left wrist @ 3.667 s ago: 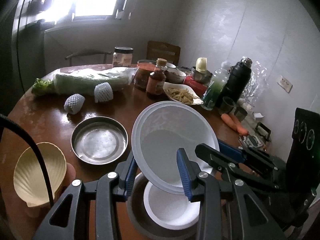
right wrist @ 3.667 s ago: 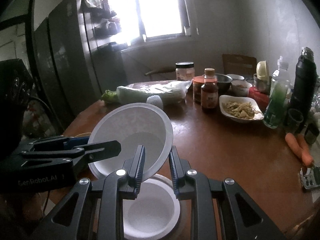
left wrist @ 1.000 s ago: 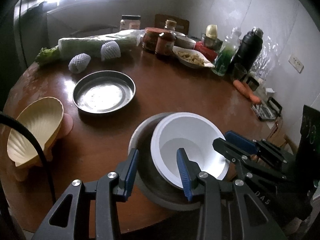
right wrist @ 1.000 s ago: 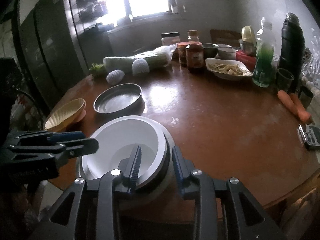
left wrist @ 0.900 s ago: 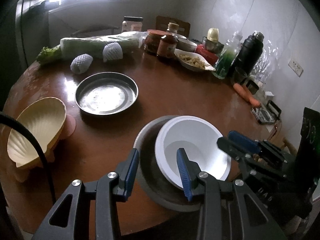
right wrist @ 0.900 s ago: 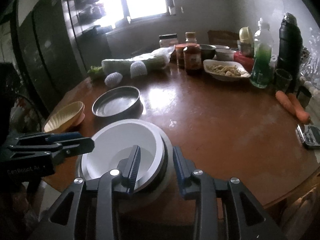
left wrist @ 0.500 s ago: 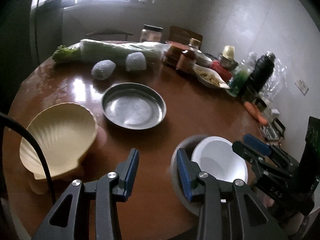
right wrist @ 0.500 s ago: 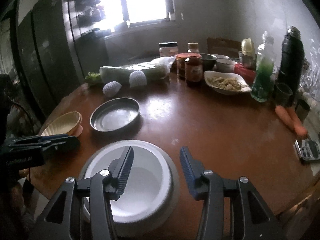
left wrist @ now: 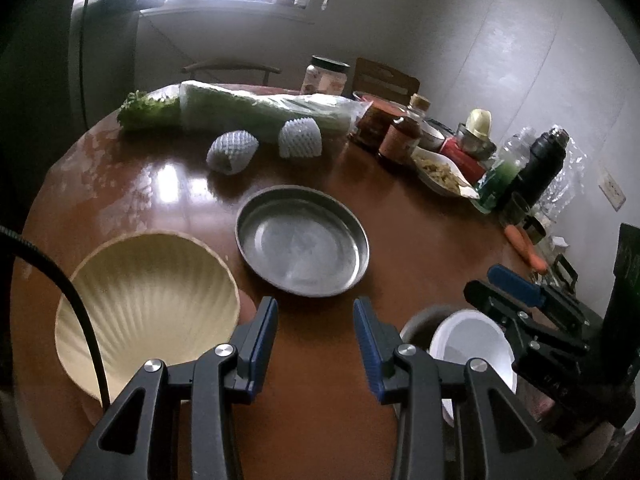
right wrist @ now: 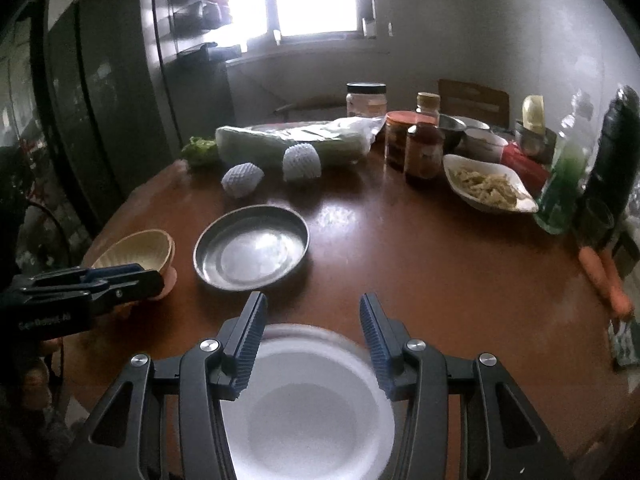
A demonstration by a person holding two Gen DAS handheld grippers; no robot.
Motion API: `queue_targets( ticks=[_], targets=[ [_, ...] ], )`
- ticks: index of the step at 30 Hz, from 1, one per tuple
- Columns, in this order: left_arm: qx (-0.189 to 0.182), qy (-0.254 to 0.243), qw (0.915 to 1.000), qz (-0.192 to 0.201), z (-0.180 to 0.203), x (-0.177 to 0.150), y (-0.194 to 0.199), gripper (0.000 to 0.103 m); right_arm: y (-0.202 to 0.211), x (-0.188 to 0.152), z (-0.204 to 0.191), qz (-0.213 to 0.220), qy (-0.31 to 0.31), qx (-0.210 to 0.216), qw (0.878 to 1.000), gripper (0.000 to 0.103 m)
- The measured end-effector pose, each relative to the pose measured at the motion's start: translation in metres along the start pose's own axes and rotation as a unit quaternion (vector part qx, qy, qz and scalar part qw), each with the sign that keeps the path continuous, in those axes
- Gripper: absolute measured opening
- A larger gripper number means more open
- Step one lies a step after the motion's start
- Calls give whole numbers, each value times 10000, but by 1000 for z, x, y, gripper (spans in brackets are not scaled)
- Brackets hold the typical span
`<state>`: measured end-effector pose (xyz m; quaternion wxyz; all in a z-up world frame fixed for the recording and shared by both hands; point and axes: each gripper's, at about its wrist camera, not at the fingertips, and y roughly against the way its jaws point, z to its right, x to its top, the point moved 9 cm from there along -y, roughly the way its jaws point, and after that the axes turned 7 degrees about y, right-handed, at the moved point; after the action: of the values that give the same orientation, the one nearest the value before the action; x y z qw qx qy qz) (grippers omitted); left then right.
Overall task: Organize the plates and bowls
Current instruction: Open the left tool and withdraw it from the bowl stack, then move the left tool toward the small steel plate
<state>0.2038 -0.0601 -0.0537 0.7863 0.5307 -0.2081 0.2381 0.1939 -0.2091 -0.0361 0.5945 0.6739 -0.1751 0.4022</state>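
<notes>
Grippers at the near edge of the worktop (right wrist: 440, 264): right gripper (right wrist: 312, 340) with jaws spread, empty, above the white bowl (right wrist: 308, 412), which sits nested in a grey bowl (left wrist: 416, 320); left gripper (left wrist: 316, 340) likewise spread and empty, just beside the shell-shaped cream bowl (left wrist: 148, 304) at the near left edge. Steel plate (left wrist: 302, 240) further in, mid-worktop. White foam-netted fruits (left wrist: 232, 152), wrapped cabbage (left wrist: 260, 110), jars (right wrist: 424, 152) and a food dish (right wrist: 488, 188) along the far edge.
</notes>
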Motion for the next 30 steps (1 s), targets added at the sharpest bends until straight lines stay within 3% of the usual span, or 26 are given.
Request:
queue_targets(
  ticks=[9,14,20,30],
  targets=[
    [99,158,9998,-112,-12,50,-5,39,-16,60,3,-115,-51,127,9998,50],
    [388,272,9984,-300,-27,70,-18,39,-29,92,-3,-198,39,297,9994,50],
    [403,300,9973,-542,-35,78,-38,39,-62,94,-5,-553,146,355,9977,50],
    [476,378,9928,-1029,-43,71,-78,39,-117,64,3,-1299,155,384,9907,50]
  ],
)
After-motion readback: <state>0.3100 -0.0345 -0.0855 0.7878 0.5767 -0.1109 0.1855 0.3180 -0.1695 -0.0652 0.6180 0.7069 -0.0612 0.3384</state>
